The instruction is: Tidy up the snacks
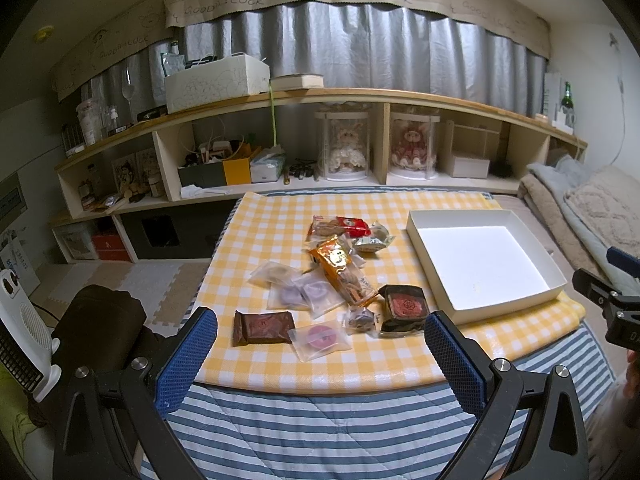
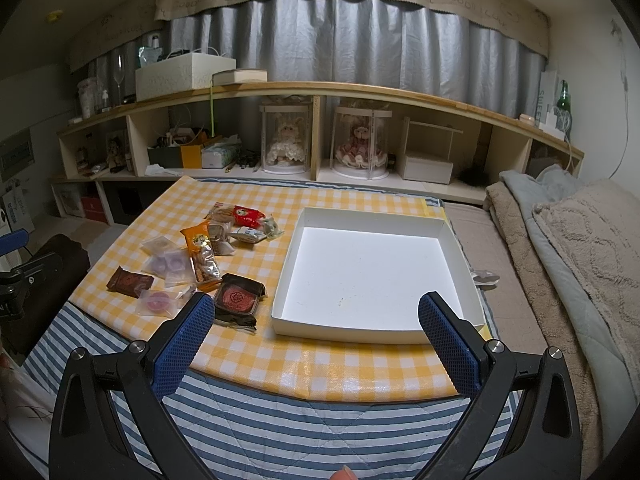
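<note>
Several wrapped snacks lie in a loose pile on the yellow checked tablecloth: an orange biscuit pack, a red pack, a brown flat pack, a dark square cake pack and a clear pack with a pink sweet. An empty white box stands to their right; it also shows in the right wrist view. My left gripper is open and empty, before the pile. My right gripper is open and empty, before the box's near wall.
A low shelf unit with two doll cases, boxes and bottles runs behind the table. Folded blankets lie on a bed to the right. A white heater stands on the floor at left. A striped quilt hangs over the table's near edge.
</note>
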The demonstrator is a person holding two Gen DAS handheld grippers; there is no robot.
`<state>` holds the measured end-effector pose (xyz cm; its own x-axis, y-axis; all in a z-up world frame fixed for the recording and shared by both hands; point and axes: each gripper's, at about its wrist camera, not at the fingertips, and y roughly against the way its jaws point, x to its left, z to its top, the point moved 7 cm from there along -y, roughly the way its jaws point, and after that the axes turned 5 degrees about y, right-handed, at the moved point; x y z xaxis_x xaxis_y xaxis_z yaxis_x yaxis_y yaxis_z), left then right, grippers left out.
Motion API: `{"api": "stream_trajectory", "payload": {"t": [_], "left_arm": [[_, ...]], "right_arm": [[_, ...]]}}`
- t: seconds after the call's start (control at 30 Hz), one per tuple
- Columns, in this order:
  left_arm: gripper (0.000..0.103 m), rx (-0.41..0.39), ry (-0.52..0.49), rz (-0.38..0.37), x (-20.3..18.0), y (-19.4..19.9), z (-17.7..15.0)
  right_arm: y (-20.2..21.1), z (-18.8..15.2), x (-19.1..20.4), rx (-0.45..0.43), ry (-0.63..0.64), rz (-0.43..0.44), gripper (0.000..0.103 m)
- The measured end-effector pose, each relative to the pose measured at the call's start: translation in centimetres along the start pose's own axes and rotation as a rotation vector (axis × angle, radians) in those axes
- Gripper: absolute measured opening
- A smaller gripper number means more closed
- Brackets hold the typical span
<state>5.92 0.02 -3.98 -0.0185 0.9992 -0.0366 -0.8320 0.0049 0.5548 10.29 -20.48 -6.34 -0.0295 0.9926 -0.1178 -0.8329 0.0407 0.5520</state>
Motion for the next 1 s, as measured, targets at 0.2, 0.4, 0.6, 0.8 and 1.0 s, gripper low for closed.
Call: {"api": "stream_trajectory", "payload": {"t": [0.2,0.4,0.6,0.8,1.0], "left_arm": [[0.103,-0.001,0.001,0.000,-0.01,-0.02,0.00],[0.103,0.000,0.001,0.000,0.00,-0.01,0.01],[0.103,-0.001,0.001,0.000,0.01,0.00,0.01],[0.103,-0.002,0.002,0.000,0.03,-0.01,0.03],[0.103,0.015,0.022,-0.003,0.28,-0.66,0.50]], "right_arm": [[0.00,0.00,0.02,0.000,0.000,0.000,0.103],[0.01,0.01,0.04,0.000,0.000,0.000,0.103],[0.03,0.01,0.04,0.000,0.000,0.000,0.103],[0.03,0.04,0.07,-0.001,0.000,0.000,0.103],[-0.13,0.20,0.30,0.002,0.002,-0.003,0.103]]}}
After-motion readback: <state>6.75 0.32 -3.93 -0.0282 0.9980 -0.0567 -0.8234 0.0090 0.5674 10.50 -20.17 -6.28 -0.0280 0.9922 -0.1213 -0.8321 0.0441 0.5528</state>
